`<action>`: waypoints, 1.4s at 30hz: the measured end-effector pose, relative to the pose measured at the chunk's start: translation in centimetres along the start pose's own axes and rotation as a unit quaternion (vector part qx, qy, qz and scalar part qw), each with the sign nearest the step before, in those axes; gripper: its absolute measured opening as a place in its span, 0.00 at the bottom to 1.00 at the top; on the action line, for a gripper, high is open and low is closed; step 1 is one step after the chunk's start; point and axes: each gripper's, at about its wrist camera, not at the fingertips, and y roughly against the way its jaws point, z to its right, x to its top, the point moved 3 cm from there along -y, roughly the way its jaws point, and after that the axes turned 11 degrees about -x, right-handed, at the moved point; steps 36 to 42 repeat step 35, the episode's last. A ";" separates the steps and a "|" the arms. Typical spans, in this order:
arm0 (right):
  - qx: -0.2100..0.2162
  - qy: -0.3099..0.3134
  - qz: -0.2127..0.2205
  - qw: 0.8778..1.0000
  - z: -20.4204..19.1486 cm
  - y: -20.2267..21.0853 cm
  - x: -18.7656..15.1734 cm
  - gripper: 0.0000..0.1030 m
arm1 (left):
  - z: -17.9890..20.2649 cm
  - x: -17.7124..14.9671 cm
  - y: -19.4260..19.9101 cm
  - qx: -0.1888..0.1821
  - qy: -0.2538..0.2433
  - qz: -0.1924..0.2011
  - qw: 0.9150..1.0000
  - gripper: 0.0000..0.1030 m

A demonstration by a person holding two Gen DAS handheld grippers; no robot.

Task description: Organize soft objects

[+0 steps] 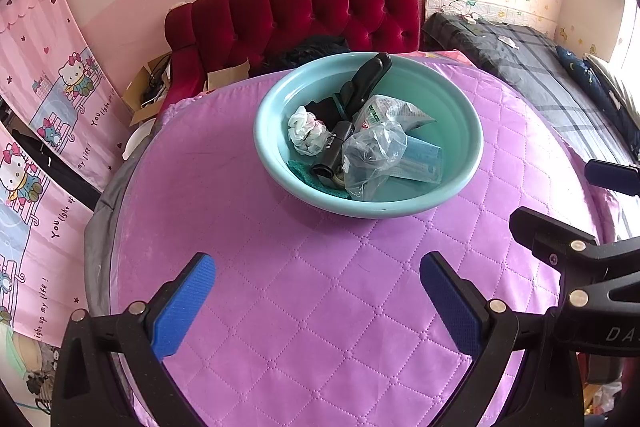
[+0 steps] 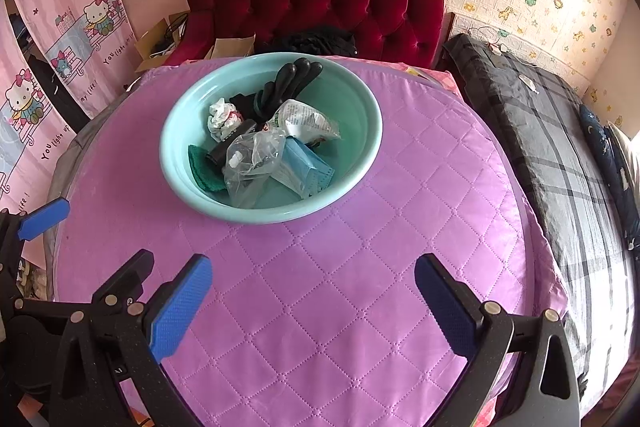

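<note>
**Inspector:** Soft objects are all sitting inside the teal basin (image 2: 362,147), which is resting on the purple quilted cover (image 2: 320,287) toward its far side. I am noting a crumpled white cloth (image 2: 220,117) at the basin's left, a green scrubbing pad (image 2: 202,167) at its near-left wall, a clear plastic bag (image 2: 250,163) at the near middle, a pack of blue face masks (image 2: 306,167) just right of the bag, a printed sachet (image 2: 306,121) behind it, and black rubber gloves (image 2: 292,79) leaning on the far rim. A black tube-shaped item (image 1: 334,151) is lying under the bag; I cannot tell what it is.

**Assistant:** And the grippers?

**Inspector:** The left gripper (image 1: 318,303) and the right gripper (image 2: 312,301) are both hovering over the cover on the near side of the basin, jaws spread wide, holding nothing.

**Assistant:** Is this gathered already, or waiting to be sorted out?

**Inspector:** The scene is fitting either reading: items collected into the basin, or a heap awaiting separation. I am not ruling on it.

**Assistant:** Risks?

**Inspector:** The pieces are overlapping, so any pinch on the bag is likely dragging the masks or sachet along. The bag's slick film may be slipping between the pads. A sideways pull could be sliding the light basin across the smooth cover
</note>
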 end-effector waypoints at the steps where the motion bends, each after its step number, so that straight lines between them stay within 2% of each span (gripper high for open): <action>1: -0.001 0.000 0.000 1.000 0.0 0.0 0.0 1.00 | 0.0 0.0 0.0 0.000 0.000 0.000 1.000 1.00; 42: -0.001 0.004 0.001 1.000 -0.3 0.0 0.1 1.00 | -0.1 -0.2 -0.3 0.000 -0.004 -0.001 1.000 1.00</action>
